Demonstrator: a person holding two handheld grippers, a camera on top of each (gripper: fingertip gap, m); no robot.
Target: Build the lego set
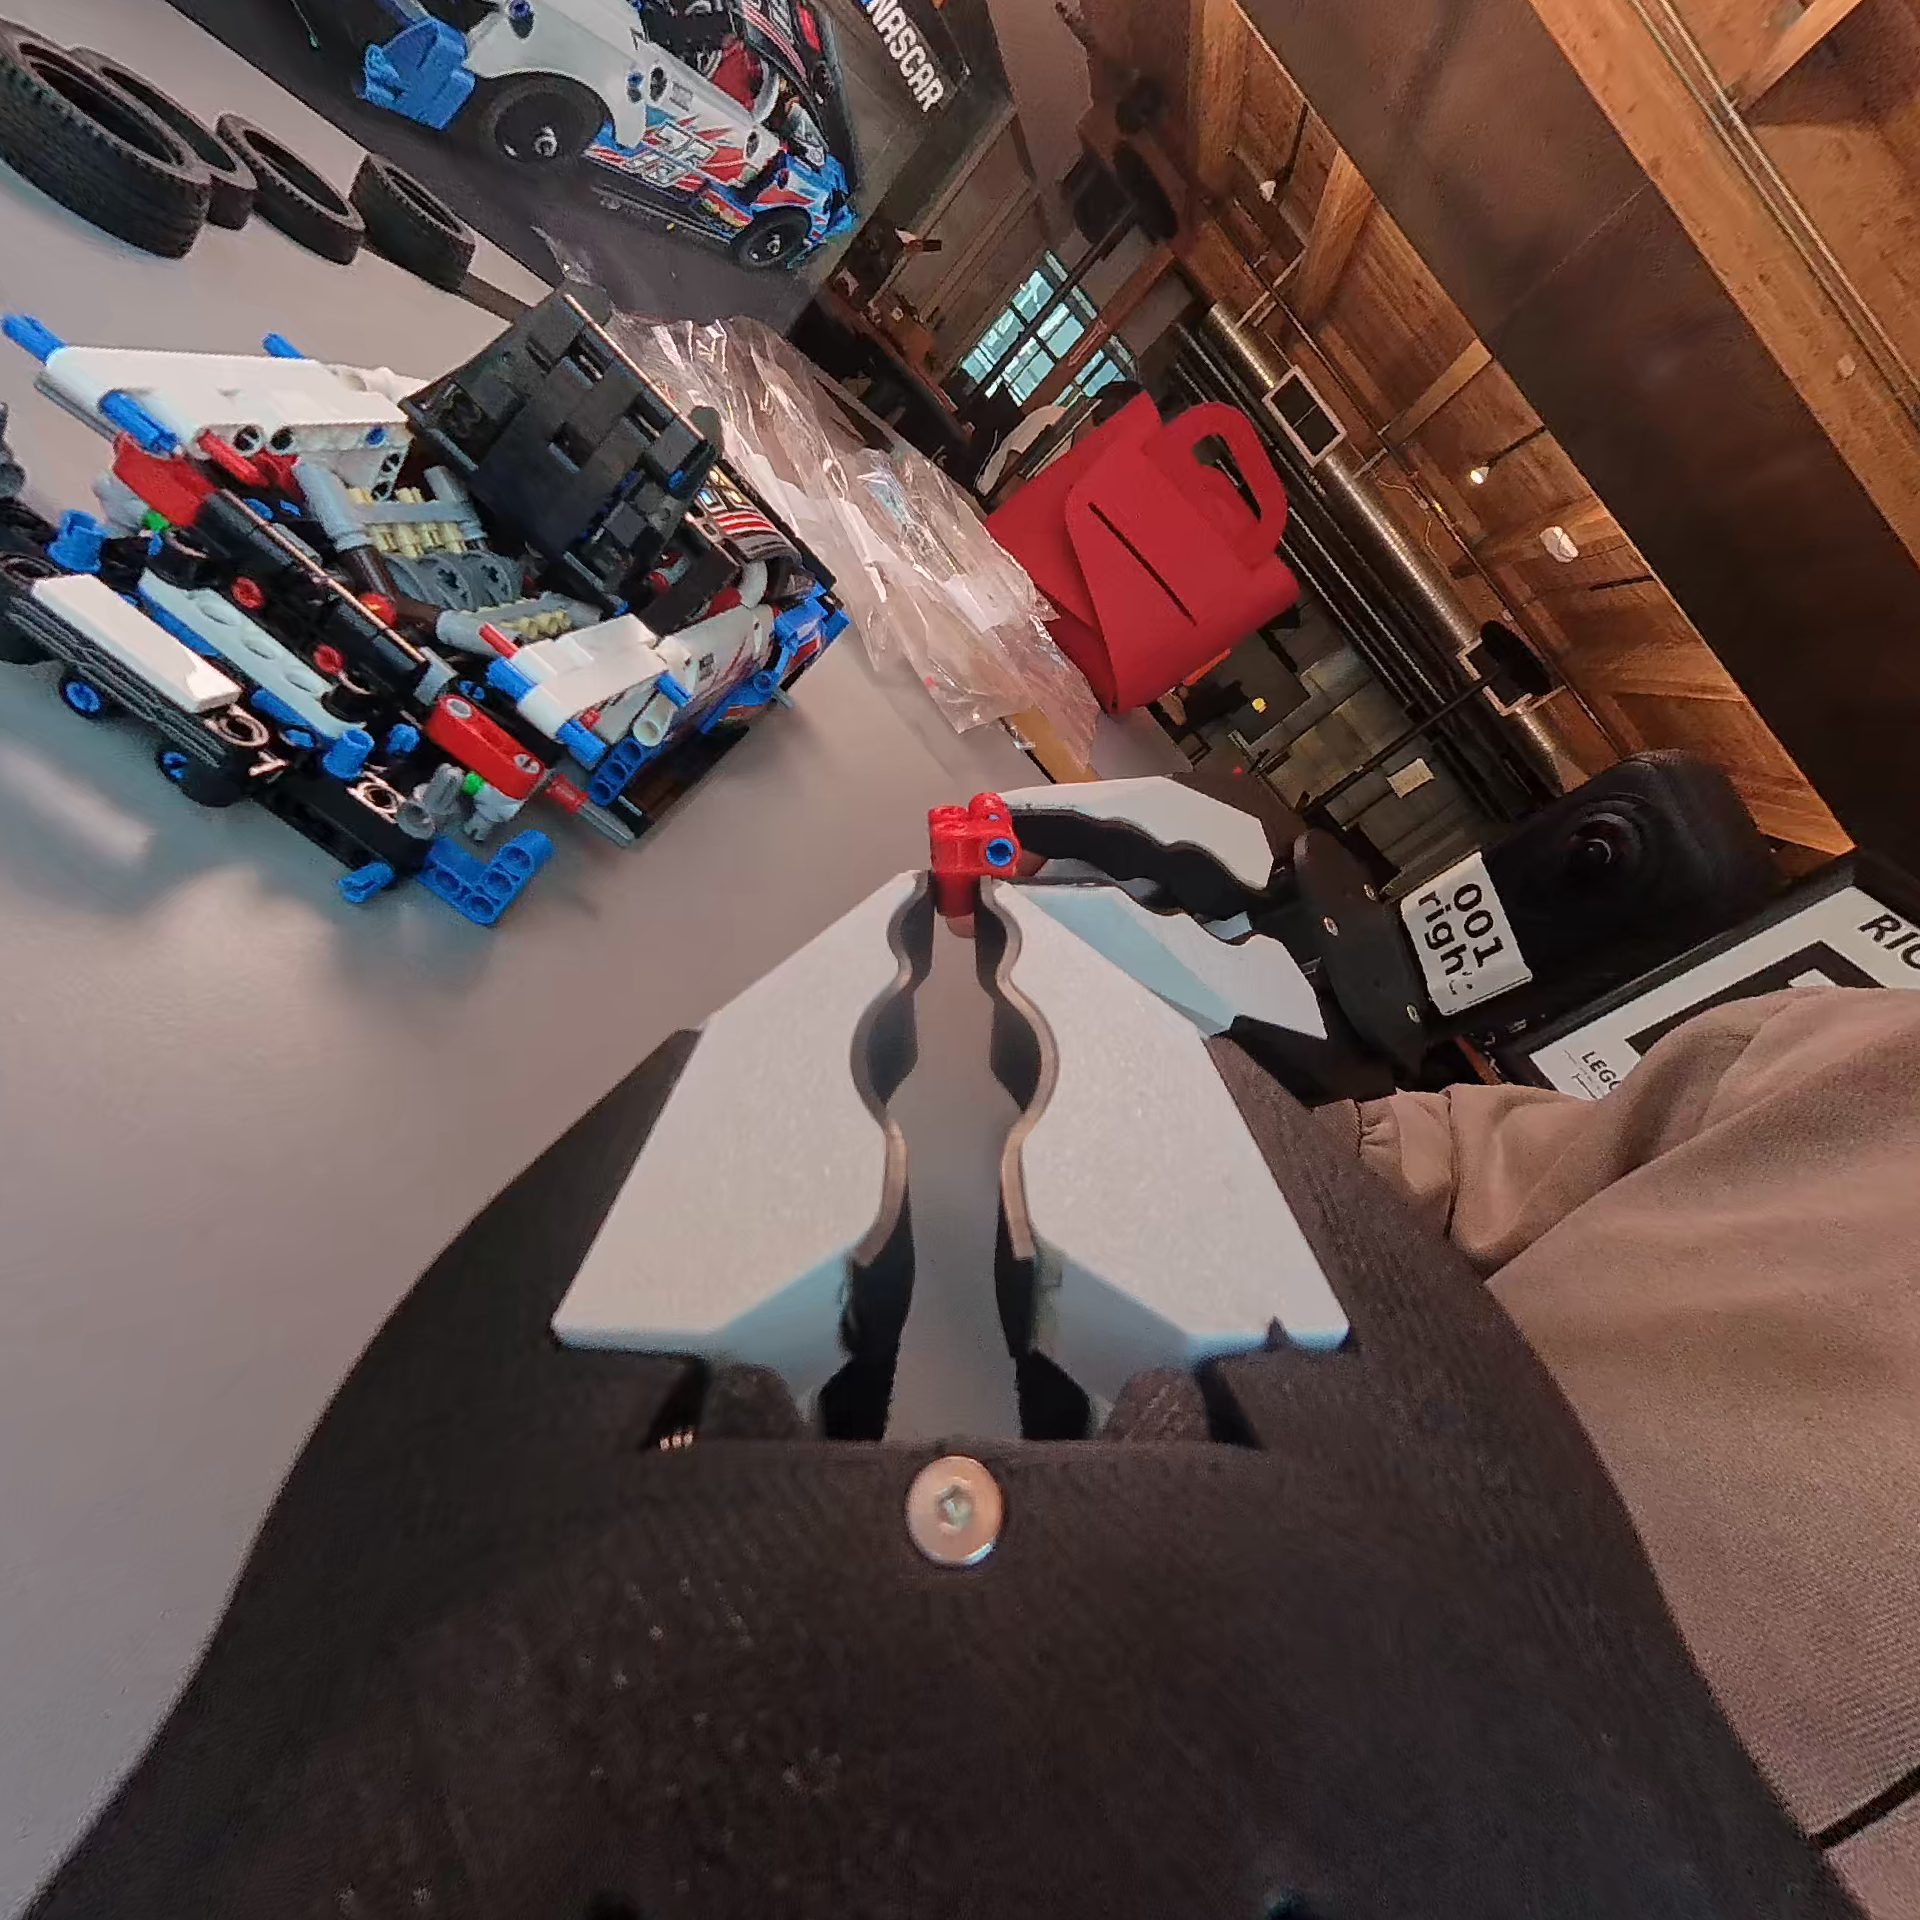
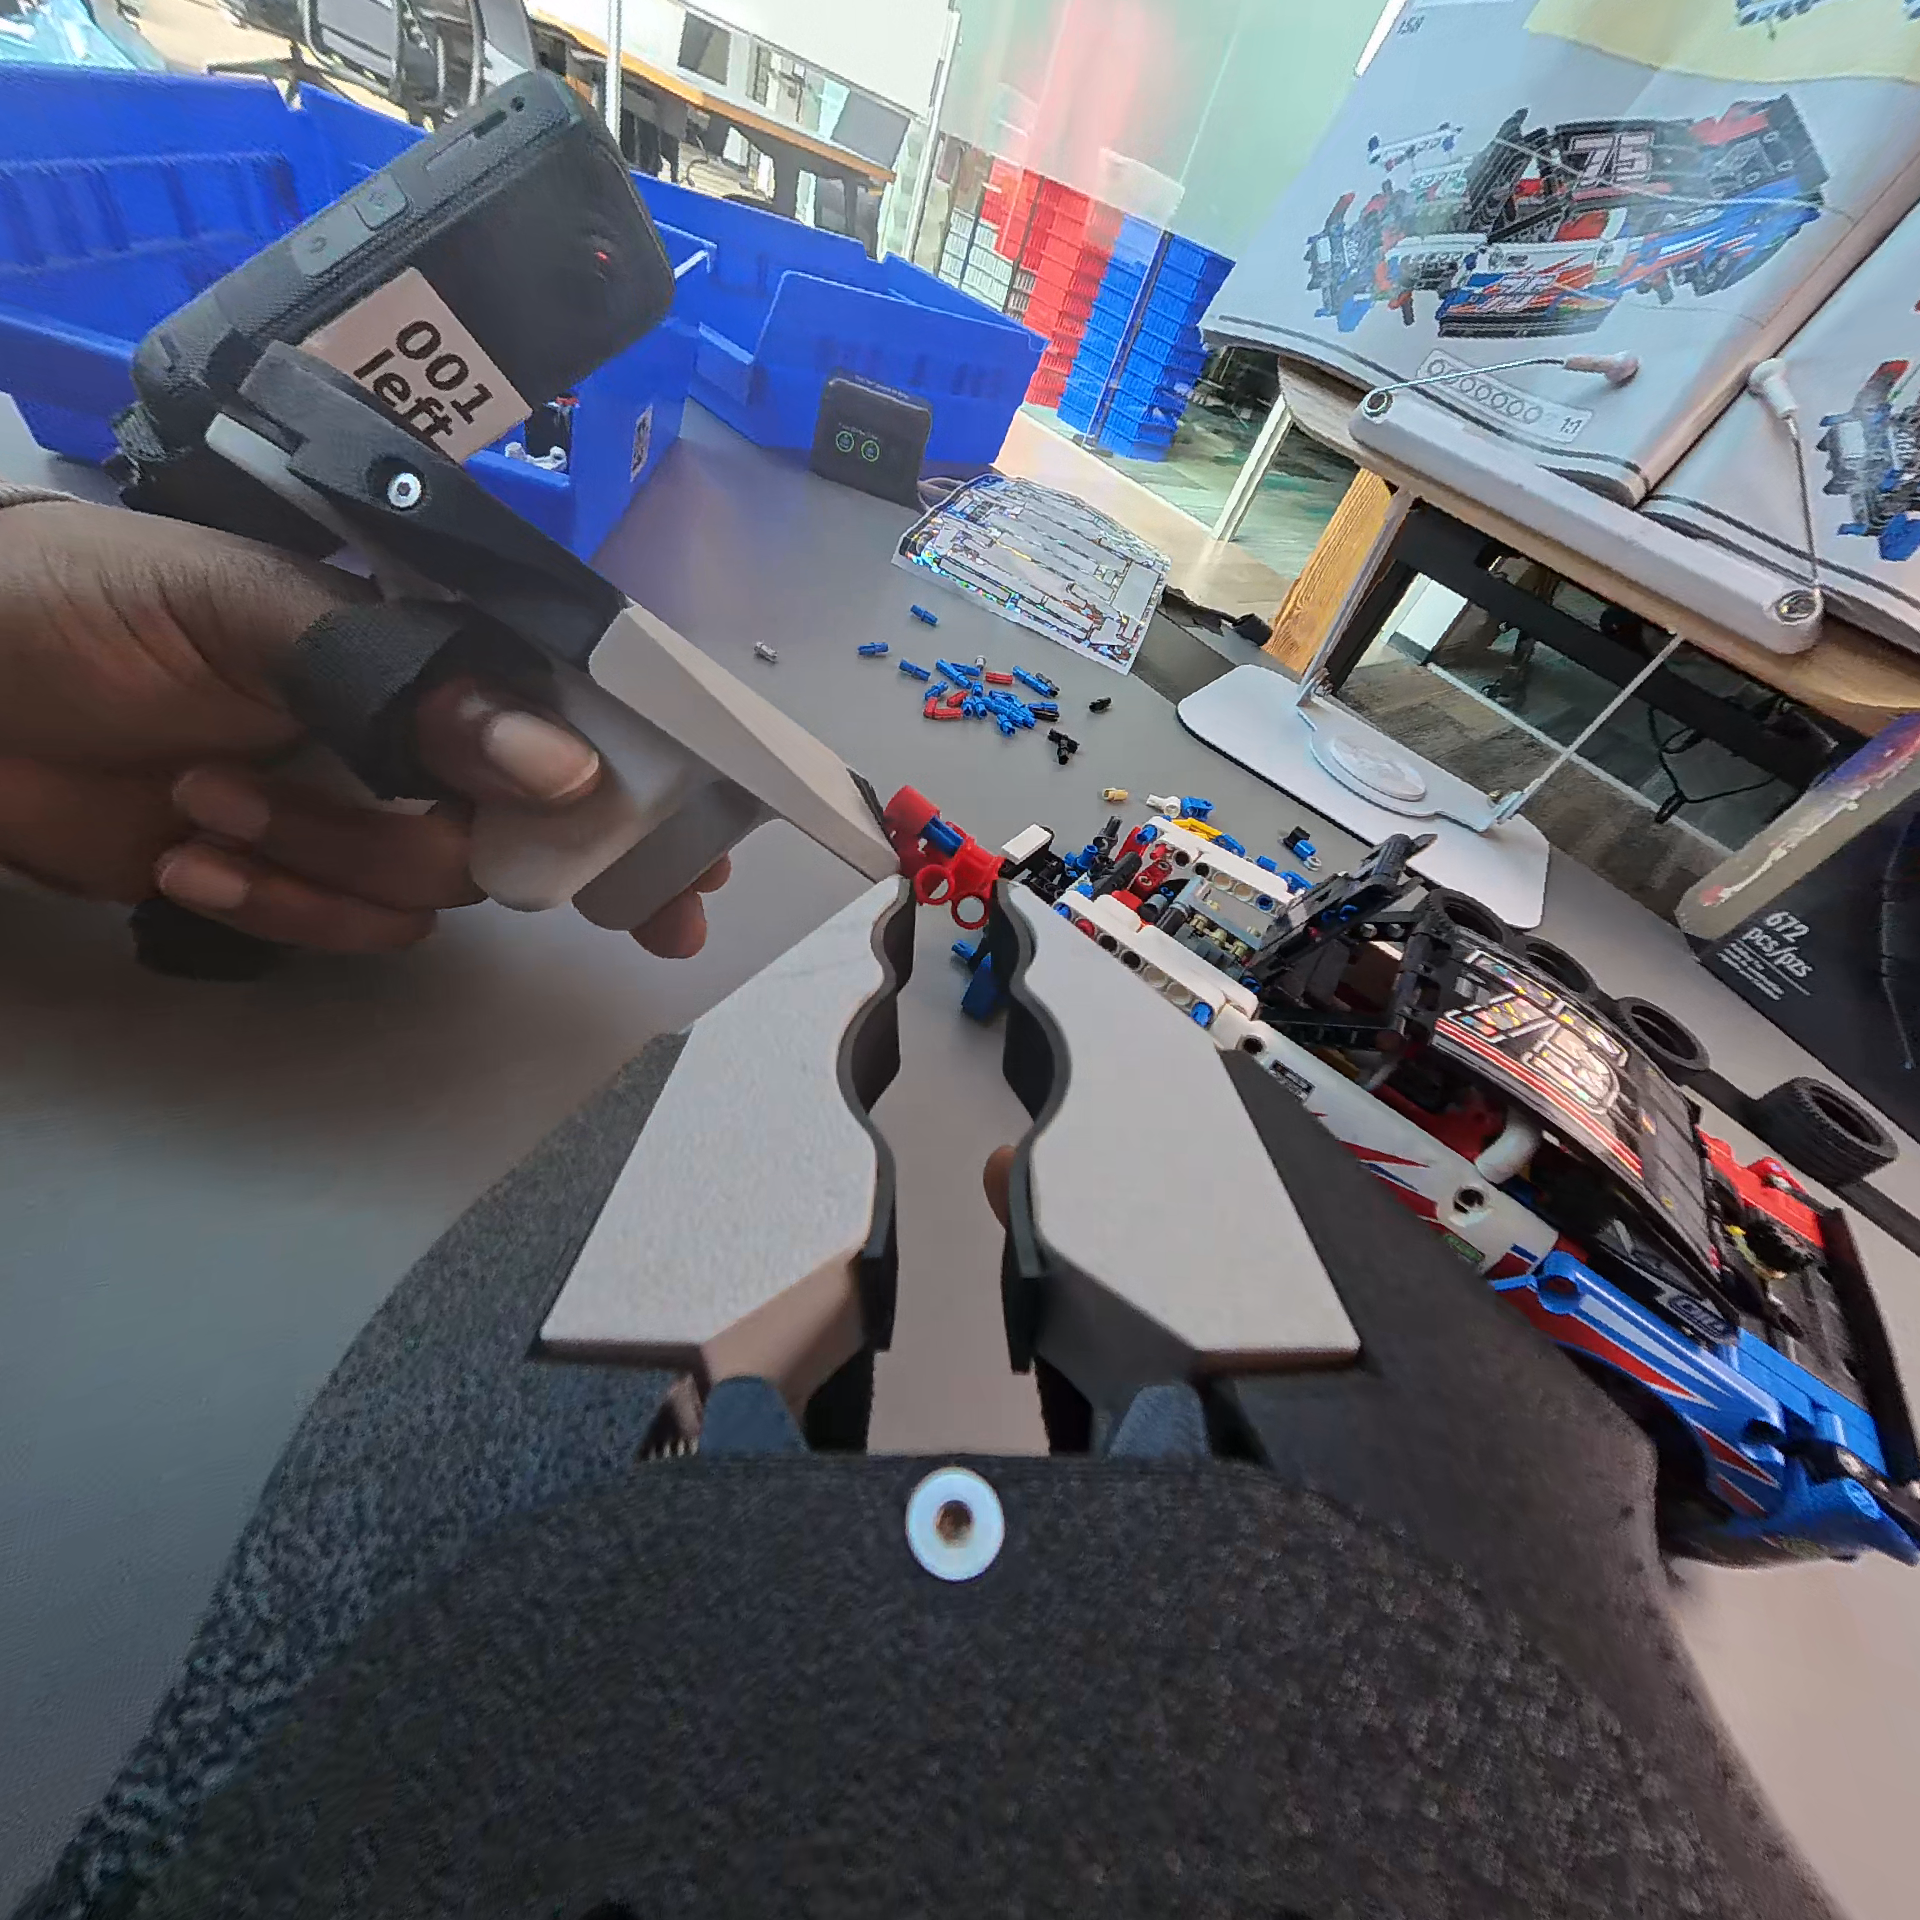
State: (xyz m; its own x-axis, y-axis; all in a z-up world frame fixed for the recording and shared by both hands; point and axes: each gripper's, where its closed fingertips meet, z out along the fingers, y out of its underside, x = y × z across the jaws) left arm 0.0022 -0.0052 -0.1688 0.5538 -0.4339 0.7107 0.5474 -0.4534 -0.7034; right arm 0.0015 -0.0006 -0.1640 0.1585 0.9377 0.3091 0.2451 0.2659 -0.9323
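Start at your left: you hold the left gripper (image 1: pixel 951 899) up off the grey table (image 1: pixel 312 1143), its tips pinched together on the lower end of a small red connector (image 1: pixel 961 847), so the piece stands clear in the air where the other tool can reach it. That looks deliberate: a part this small is easier to work on when one tool steadies it and the other does the fitting. From the right wrist view your hand (image 2: pixel 208 727) wraps the left tool's handle, and the connector (image 2: pixel 940 852) carries a blue pin (image 2: pixel 938 828) through it.

Move to the middle: the right gripper (image 1: pixel 1003 852) comes in from the side and meets the same connector at its upper end. Its fingers stand only a narrow gap apart, and the red piece sits right at that gap. Whether they actually bite on it, I cannot tell; from its own camera the tips look slightly parted around the looped end.

Further right, the half-built car (image 2: pixel 1507 1091) lies on the table just beyond the tips, close enough to take the sub-assembly. Loose pins (image 2: pixel 987 701) lie scattered behind it, spare tyres (image 2: pixel 1823 1127) wait past its far side, and the open instruction booklet (image 2: pixel 1558 239) is propped on a stand facing you.
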